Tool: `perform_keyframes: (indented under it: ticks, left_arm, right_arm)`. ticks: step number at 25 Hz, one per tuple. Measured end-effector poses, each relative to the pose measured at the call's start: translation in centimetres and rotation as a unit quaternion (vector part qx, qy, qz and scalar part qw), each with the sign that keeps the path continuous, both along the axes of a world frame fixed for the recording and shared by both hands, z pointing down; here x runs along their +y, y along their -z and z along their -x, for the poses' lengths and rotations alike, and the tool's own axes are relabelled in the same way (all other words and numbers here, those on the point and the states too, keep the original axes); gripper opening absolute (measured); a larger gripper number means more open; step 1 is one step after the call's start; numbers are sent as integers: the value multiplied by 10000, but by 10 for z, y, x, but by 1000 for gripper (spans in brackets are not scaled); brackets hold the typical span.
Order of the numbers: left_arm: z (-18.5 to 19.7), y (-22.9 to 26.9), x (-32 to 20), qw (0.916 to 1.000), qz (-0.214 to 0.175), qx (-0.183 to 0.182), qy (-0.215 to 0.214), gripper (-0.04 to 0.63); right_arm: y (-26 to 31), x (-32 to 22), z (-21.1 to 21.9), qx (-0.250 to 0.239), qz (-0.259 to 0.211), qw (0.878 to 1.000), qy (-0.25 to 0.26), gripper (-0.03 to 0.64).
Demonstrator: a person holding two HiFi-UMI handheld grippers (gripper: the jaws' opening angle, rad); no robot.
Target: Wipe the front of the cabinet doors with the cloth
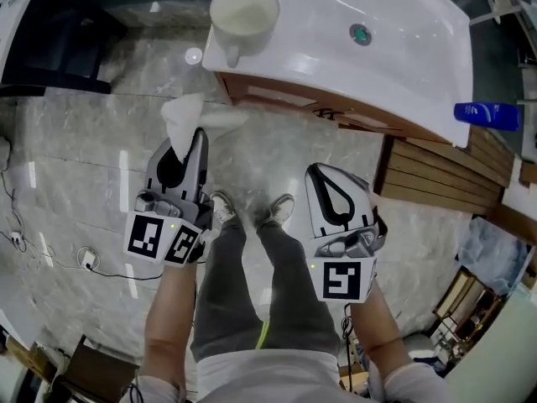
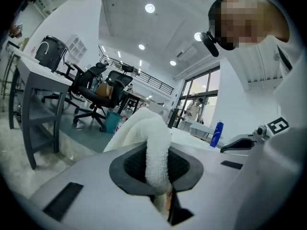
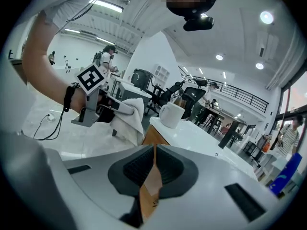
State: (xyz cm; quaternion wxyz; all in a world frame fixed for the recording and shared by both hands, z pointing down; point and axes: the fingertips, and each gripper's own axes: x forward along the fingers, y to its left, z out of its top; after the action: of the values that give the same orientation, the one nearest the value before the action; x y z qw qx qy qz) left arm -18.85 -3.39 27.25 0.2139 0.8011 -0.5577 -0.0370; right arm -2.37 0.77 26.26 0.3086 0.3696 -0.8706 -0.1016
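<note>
While your left gripper [image 1: 195,141] clamps the white terry cloth [image 1: 186,114] in its jaws, loose end sticking past their tips near the brown wooden cabinet front [image 1: 281,99], your right gripper [image 1: 323,175] has its jaws together, empty.

left gripper [image 1: 191,145]: pale grey shell, black pads
right gripper [image 1: 336,185]: same deal
cubes [image 1: 164,238]: black-and-white square markers
trousers [image 1: 226,292]: grey, worn with pale trainers [image 1: 222,210]
top [image 1: 268,378]: white

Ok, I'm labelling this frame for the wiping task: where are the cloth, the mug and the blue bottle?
cloth [image 1: 186,114], head view, its free bunched end.
mug [image 1: 245,13], head view, its open top.
blue bottle [image 1: 485,114], head view, middle of its side.
</note>
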Motion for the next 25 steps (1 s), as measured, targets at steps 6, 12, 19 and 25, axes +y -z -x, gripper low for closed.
perform_keyframes:
  ticks: [6,12,19,25]
  left_arm:
    - [-4,-42,-7,10000,-56,-47,19,58]
    - [-12,-73,-4,9999,-64,-147,3,58]
    - [-18,-92,-7,9997,-175,-165,-7,58]
    - [-21,-98,-16,9992,-335,-208,-54,57]
  right_arm:
    - [-48,-7,-9,-50,-109,9999,-15,44]
    - [-82,-7,-19,-38,-155,9999,-35,44]
    - [-109,2,-17,-108,-166,9998,-13,44]
    - [-124,-1,-20,-108,-229,9996,-79,44]
